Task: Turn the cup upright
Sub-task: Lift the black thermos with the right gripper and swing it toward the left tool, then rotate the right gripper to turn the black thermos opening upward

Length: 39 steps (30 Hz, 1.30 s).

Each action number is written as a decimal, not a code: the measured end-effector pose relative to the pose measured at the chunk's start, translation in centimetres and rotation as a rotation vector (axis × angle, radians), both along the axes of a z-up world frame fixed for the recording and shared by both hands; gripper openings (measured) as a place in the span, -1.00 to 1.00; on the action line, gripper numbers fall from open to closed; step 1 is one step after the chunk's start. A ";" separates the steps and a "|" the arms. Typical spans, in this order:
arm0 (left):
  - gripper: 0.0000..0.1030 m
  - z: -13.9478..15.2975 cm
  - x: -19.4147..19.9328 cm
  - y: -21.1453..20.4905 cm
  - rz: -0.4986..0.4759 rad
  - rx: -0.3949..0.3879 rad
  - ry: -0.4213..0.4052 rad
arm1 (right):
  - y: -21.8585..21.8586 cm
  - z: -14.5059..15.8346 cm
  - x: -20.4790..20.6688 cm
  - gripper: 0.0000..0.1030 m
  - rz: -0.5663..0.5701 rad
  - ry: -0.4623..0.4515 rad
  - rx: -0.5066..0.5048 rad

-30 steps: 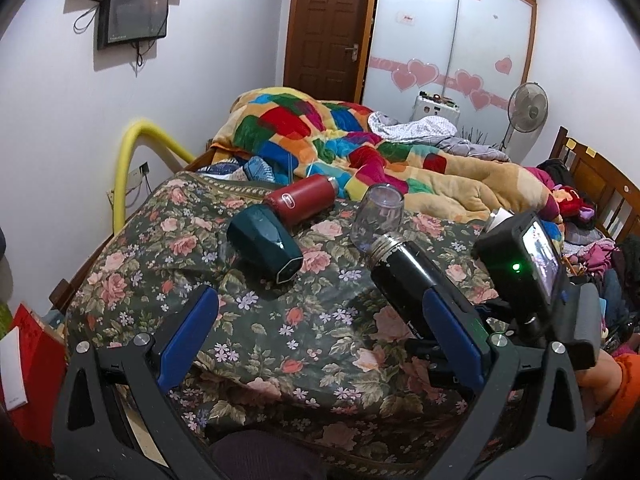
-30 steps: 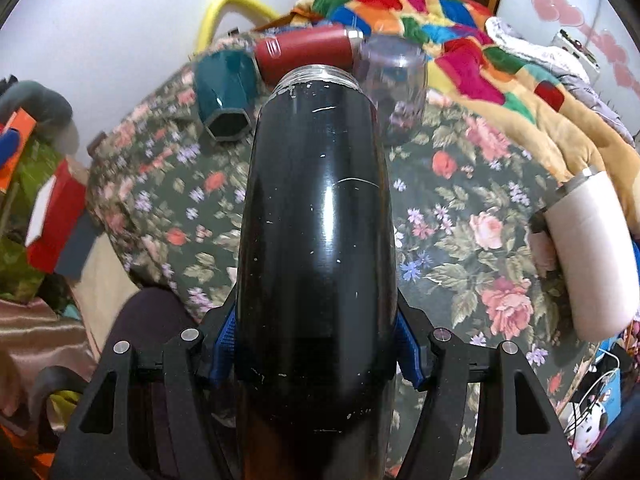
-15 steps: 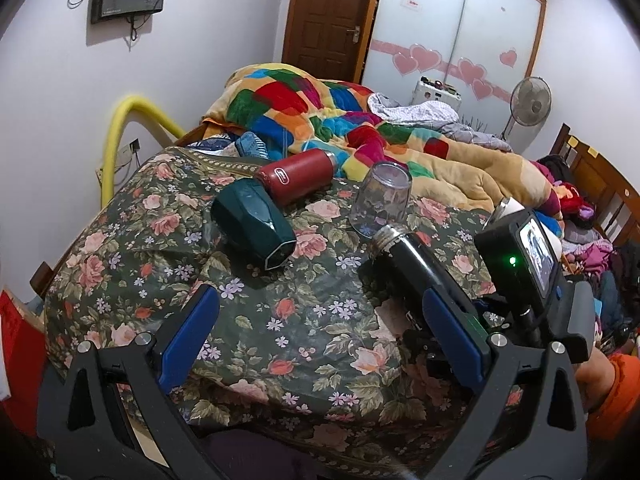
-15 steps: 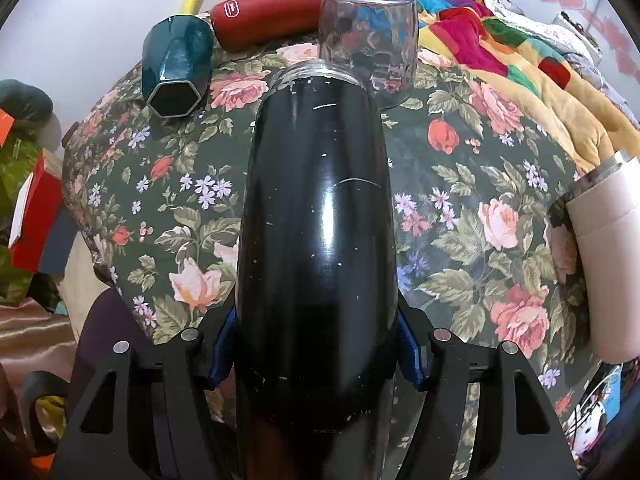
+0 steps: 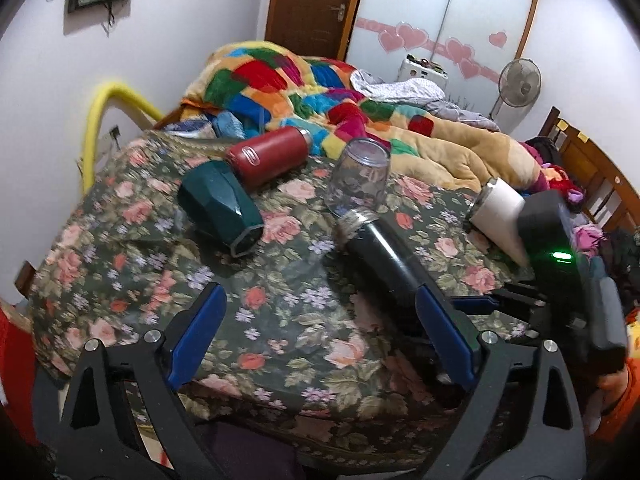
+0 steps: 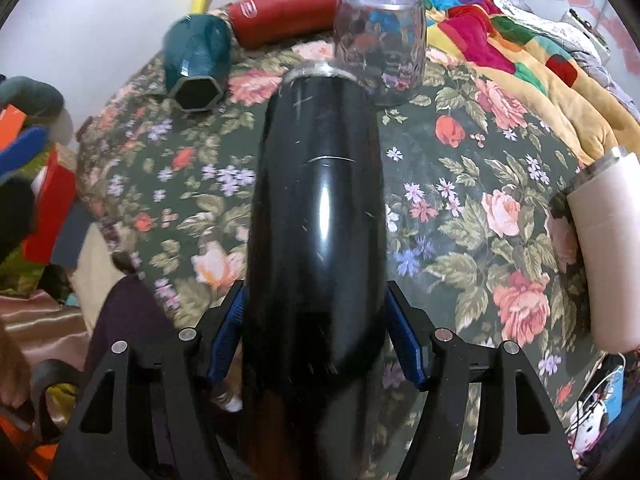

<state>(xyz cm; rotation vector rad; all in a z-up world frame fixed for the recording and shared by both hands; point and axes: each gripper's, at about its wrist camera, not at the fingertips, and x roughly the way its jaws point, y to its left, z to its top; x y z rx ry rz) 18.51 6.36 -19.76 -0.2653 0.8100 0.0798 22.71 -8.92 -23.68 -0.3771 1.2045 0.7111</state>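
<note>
Five drinking vessels sit on the floral bedspread (image 5: 280, 320). The black flask (image 6: 320, 216) is clamped between the blue pads of the right gripper (image 6: 316, 340), its jaws closed against both sides of the body; it lies tilted, its steel-rimmed mouth pointing away toward the far side of the bed. In the left wrist view the same flask (image 5: 384, 256) slants across the cloth with its mouth just beside the clear glass cup (image 5: 360, 178), which stands upside down, base uppermost. From the right wrist view the glass (image 6: 380, 40) appears directly behind the flask's rim; whether they touch cannot be told.

One red flask (image 5: 268, 154) lies on its side at the far edge, against the patchwork quilt (image 5: 304, 80). One dark green faceted cup (image 5: 220, 208) lies on its side just in front of it, hexagonal end facing the camera. One white tumbler (image 5: 500, 216) lies tipped over to the right, well apart from the others.

The left gripper (image 5: 320, 332) hangs over the near edge of the cloth with its jaws spread wide and nothing between them.
</note>
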 end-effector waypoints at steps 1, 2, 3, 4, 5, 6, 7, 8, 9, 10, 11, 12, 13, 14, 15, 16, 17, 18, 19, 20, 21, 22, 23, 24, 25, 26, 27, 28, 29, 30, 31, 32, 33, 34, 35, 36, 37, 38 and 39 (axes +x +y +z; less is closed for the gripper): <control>0.87 -0.3 0.4 0.0 -0.005 -0.025 0.017 | -0.4 0.5 -0.3 0.22 0.000 -0.009 0.012; 0.83 -0.7 0.9 0.2 -0.011 -0.057 0.039 | -0.9 1.1 -0.7 0.23 -0.004 -0.025 0.023; 0.80 -1.3 1.5 0.2 -0.017 -0.097 0.067 | -1.5 1.9 -1.2 0.23 -0.011 -0.052 0.032; 0.71 -2.0 2.1 0.2 -0.020 -0.135 0.099 | -2.0 2.4 -1.5 0.23 -0.016 -0.071 0.037; 0.64 -2.7 2.6 0.2 -0.018 -0.165 0.133 | -2.8 3.1 -2.0 0.25 -0.027 -0.101 0.043; 0.61 -3.2 3.0 0.2 -0.016 -0.186 0.158 | -3.6 3.8 -2.4 0.29 -0.042 -0.134 0.046; 0.57 -3.7 3.4 0.0 -0.010 -0.204 0.184 | -4.4 4.3 -2.7 0.31 -0.060 -0.165 0.046; 0.56 -4.1 3.7 -0.1 -0.002 -0.207 0.204 | -5.3 4.8 -3.0 0.34 -0.082 -0.195 0.046; 0.56 -4.4 3.9 -0.5 0.002 -0.207 0.216 | -6.1 5.1 -3.3 0.35 -0.110 -0.216 0.049; 0.56 -4.6 4.1 -0.7 0.000 -0.211 0.226 | -6.7 5.4 -3.4 0.35 -0.134 -0.229 0.054; 0.56 -4.8 4.3 -1.0 -0.008 -0.219 0.235 | -7.7 5.7 -3.7 0.35 -0.164 -0.240 0.065; 0.56 -4.9 4.6 -1.2 -0.015 -0.226 0.245 | -8.6 5.8 -4.1 0.35 -0.191 -0.249 0.077; 0.56 -5.2 4.8 -1.5 -0.024 -0.240 0.261 | -8.9 5.9 -4.1 0.35 -0.209 -0.254 0.084; 0.56 -5.4 5.0 -1.8 -0.030 -0.254 0.277 | -9.6 6.0 -4.4 0.35 -0.235 -0.265 0.091; 0.56 -5.7 5.2 -1.9 -0.033 -0.260 0.291 | -9.9 6.2 -4.7 0.35 -0.253 -0.273 0.095; 0.56 -6.0 5.5 -2.2 -0.028 -0.254 0.313 | -10.2 6.3 -5.0 0.35 -0.270 -0.281 0.100; 0.56 -6.2 5.7 -2.4 -0.010 -0.231 0.331 | -10.7 6.4 -5.4 0.35 -0.288 -0.289 0.108; 0.56 -6.5 6.0 -2.4 -0.003 -0.221 0.342 | -11.0 6.5 -5.8 0.35 -0.305 -0.297 0.118; 0.56 -6.7 6.1 -2.4 -0.001 -0.217 0.352 | -11.1 6.5 -6.0 0.35 -0.314 -0.301 0.124; 0.56 -7.0 6.4 -2.5 0.000 -0.216 0.366 | -11.4 6.6 -6.3 0.35 -0.325 -0.303 0.134; 0.56 -7.3 6.7 -2.5 0.002 -0.215 0.384 | -11.6 6.7 -6.6 0.35 -0.335 -0.302 0.148; 0.56 -7.6 6.9 -2.5 0.010 -0.216 0.404 | -11.8 6.7 -6.8 0.35 -0.343 -0.300 0.158; 0.56 -7.8 7.2 -2.6 0.020 -0.213 0.418 | -12.0 6.7 -7.0 0.35 -0.354 -0.294 0.171; 0.56 -8.0 7.5 -2.7 0.025 -0.207 0.426 | -12.2 6.7 -7.2 0.35 -0.362 -0.290 0.181; 0.56 -8.2 7.8 -2.8 0.026 -0.196 0.433 | -12.4 6.6 -7.3 0.35 -0.368 -0.286 0.190; 0.56 -8.2 8.0 -2.9 0.027 -0.177 0.432 | -12.6 6.6 -7.4 0.35 -0.374 -0.286 0.195; 0.55 -8.1 8.3 -3.2 0.022 -0.164 0.432 | -12.8 6.5 -7.6 0.35 -0.381 -0.286 0.198; 0.47 -8.2 8.6 -3.4 0.013 -0.149 0.433 | -13.0 6.4 -7.8 0.35 -0.390 -0.285 0.202; 0.32 -8.1 8.8 -3.7 0.008 -0.131 0.432 | -13.2 6.4 -7.9 0.35 -0.396 -0.284 0.206; 0.32 -8.0 9.0 -4.1 -0.001 -0.111 0.429 | -13.3 6.4 -7.9 0.35 -0.400 -0.283 0.209; 0.30 -7.8 9.2 -4.5 -0.016 -0.101 0.427 | -13.5 6.5 -8.1 0.35 -0.405 -0.282 0.214; 0.29 -7.8 9.3 -4.7 -0.024 -0.090 0.422 | -13.7 6.5 -8.1 0.35 -0.407 -0.282 0.217; 0.29 -7.6 9.4 -5.1 -0.030 -0.071 0.418 | -13.8 6.6 -8.1 0.35 -0.409 -0.282 0.219; 0.28 -7.5 9.4 -5.4 -0.031 -0.055 0.414 | -13.9 6.7 -8.2 0.35 -0.412 -0.285 0.221; 0.28 -7.3 9.3 -5.5 -0.031 -0.050 0.408 | -13.9 6.8 -8.3 0.35 -0.413 -0.288 0.222; 0.27 -6.7 9.3 -5.9 -0.036 -0.043 0.395 | -14.0 7.0 -8.3 0.35 -0.415 -0.292 0.223; 0.27 -6.0 9.0 -6.2 -0.045 -0.036 0.374 | -14.1 7.1 -8.4 0.35 -0.417 -0.299 0.223; 0.26 -5.4 8.8 -6.4 -0.052 -0.029 0.355 | -14.2 7.3 -8.4 0.35 -0.421 -0.308 0.224; 0.26 -4.5 8.3 -6.7 -0.061 -0.020 0.328 | -14.3 7.5 -8.5 0.35 -0.424 -0.315 0.224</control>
